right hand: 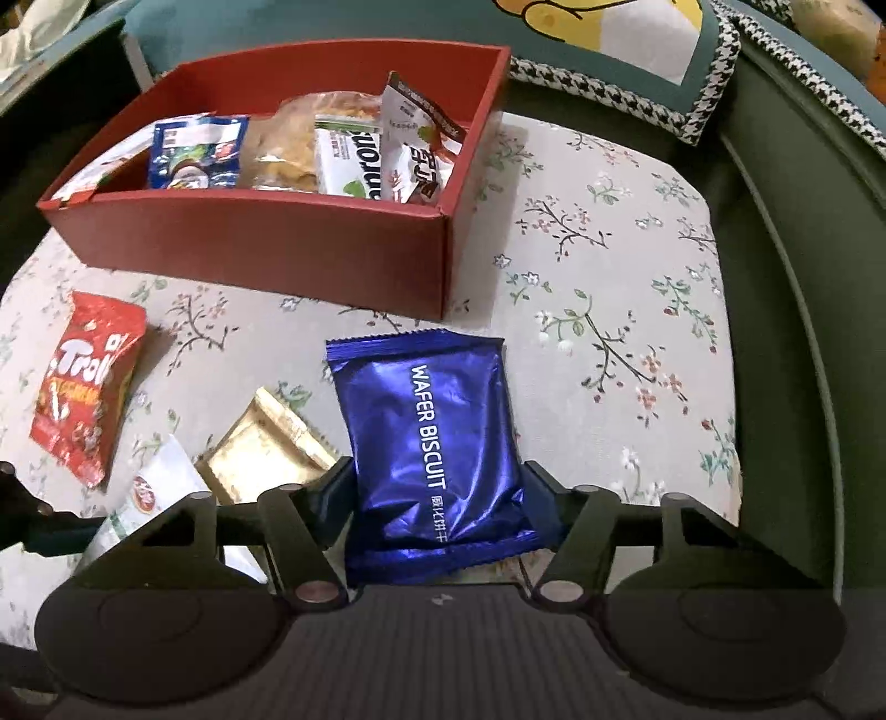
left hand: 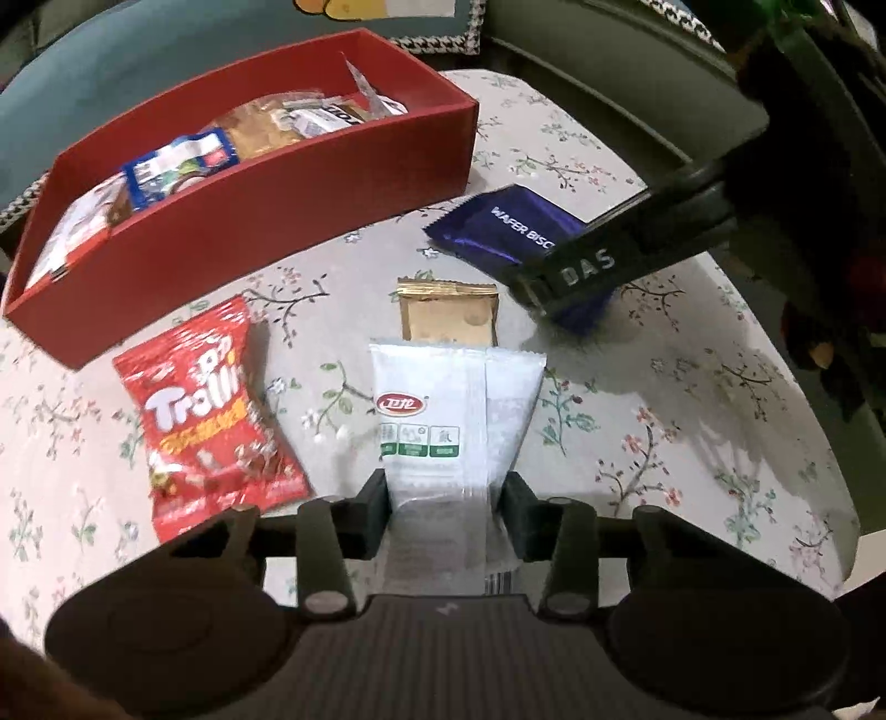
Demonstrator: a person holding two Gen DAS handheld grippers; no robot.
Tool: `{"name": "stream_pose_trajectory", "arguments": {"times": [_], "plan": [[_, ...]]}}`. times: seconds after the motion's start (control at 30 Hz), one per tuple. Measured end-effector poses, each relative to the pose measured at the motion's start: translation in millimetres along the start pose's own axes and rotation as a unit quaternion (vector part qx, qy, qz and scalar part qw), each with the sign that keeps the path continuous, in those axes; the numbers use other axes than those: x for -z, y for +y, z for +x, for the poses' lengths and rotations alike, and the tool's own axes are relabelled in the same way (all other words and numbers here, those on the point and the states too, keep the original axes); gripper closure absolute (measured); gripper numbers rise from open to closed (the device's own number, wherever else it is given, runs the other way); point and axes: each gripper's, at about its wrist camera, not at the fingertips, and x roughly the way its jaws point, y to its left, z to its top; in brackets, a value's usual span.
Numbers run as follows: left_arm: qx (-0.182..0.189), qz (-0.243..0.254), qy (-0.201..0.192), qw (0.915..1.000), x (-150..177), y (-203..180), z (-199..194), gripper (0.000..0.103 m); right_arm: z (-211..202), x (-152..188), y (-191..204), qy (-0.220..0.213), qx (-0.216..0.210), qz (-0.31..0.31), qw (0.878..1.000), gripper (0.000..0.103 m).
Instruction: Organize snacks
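Observation:
A red box (left hand: 266, 221) holding several snack packets stands at the back left of the floral table; it also shows in the right wrist view (right hand: 277, 243). My left gripper (left hand: 443, 498) is shut on a white packet (left hand: 448, 410) with a red logo. My right gripper (right hand: 437, 493) is shut on a blue wafer biscuit packet (right hand: 426, 426), which also shows in the left wrist view (left hand: 498, 227) under the right gripper (left hand: 559, 288). A red Trolli bag (left hand: 210, 415) and a gold packet (left hand: 448, 315) lie loose on the table.
The table wears a floral cloth (right hand: 609, 277). Dark green chairs (right hand: 786, 277) and a patterned cushion (right hand: 637, 50) stand beyond its far and right edges. The Trolli bag (right hand: 88, 387) and gold packet (right hand: 266, 448) lie left of my right gripper.

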Motion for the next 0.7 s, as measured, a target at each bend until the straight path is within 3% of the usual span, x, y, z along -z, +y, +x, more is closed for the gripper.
{"name": "stream_pose_trajectory", "arguments": {"times": [0.17, 0.33, 0.57, 0.7], "plan": [[-0.002, -0.019, -0.007, 0.9998, 9.5, 5.5, -11.0, 0.029, -13.9, 5.4, -1.0, -0.014, 0.001, 0.012, 1.000, 0.036], [0.001, -0.024, -0.003, 0.9997, 14.0, 6.0, -10.1, 0.028, -3.3, 11.8, 7.7, 0.004, 0.003, -0.001, 1.000, 0.036], [-0.003, -0.016, 0.016, 0.9997, 13.6, -0.6, 4.1, 0.016, 3.1, 11.7, 9.8, 0.005, 0.002, -0.005, 1.000, 0.033], [-0.012, -0.004, 0.012, 0.9998, 13.4, -6.8, 8.0, 0.016, 5.1, 11.9, 13.8, 0.004, 0.006, -0.012, 1.000, 0.031]]}}
